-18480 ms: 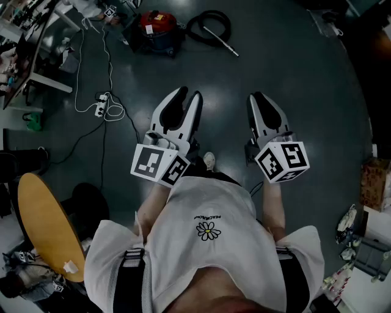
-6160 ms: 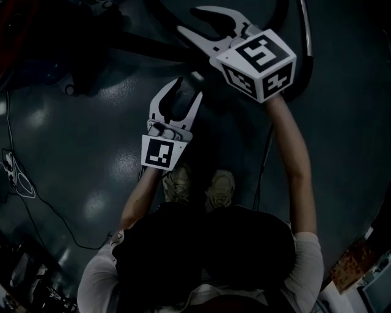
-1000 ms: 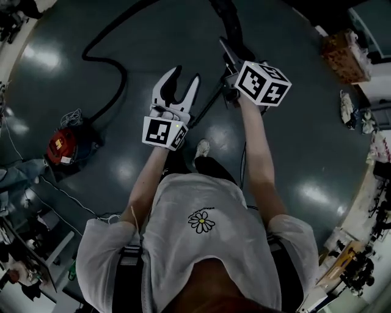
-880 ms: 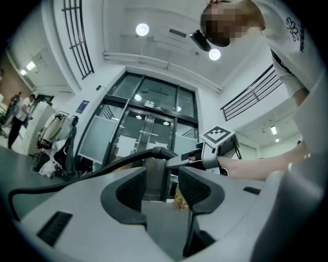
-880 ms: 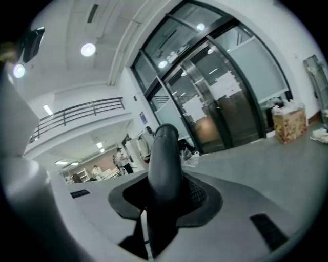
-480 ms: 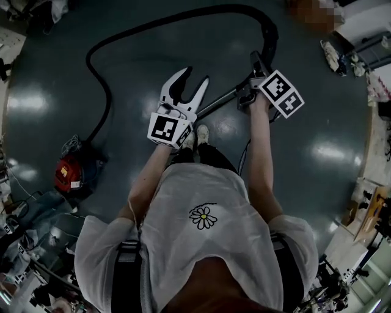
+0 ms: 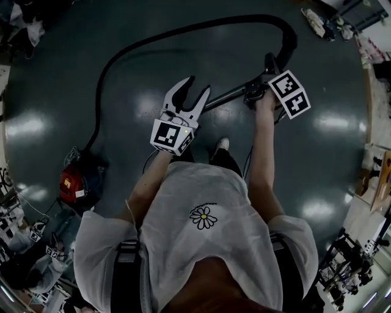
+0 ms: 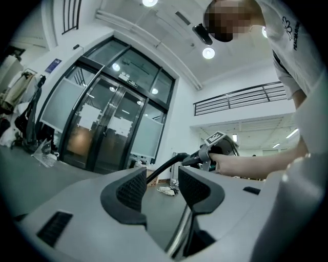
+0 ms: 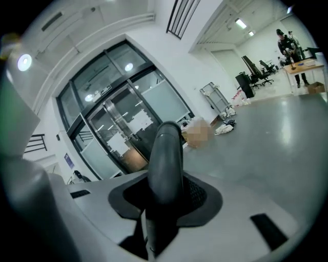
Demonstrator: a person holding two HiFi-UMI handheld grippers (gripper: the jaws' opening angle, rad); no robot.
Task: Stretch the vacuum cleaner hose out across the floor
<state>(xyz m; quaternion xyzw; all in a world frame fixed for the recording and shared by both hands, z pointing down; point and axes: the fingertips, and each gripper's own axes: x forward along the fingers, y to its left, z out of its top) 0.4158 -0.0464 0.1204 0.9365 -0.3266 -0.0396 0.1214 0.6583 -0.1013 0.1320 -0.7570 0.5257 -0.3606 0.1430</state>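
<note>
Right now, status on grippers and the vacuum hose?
Right gripper clamped on hose. Left gripper open, clamping nothing. Hose runs in a wide arc from red vacuum, not straight. Clutter only at floor edges.

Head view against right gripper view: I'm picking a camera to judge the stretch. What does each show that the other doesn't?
Head view only: the red vacuum cleaner, the hose's whole curve across the floor, the left gripper. Right gripper view only: glass doors, and the right gripper's jaws pressed on the hose. Both: hose, floor, right gripper.
</note>
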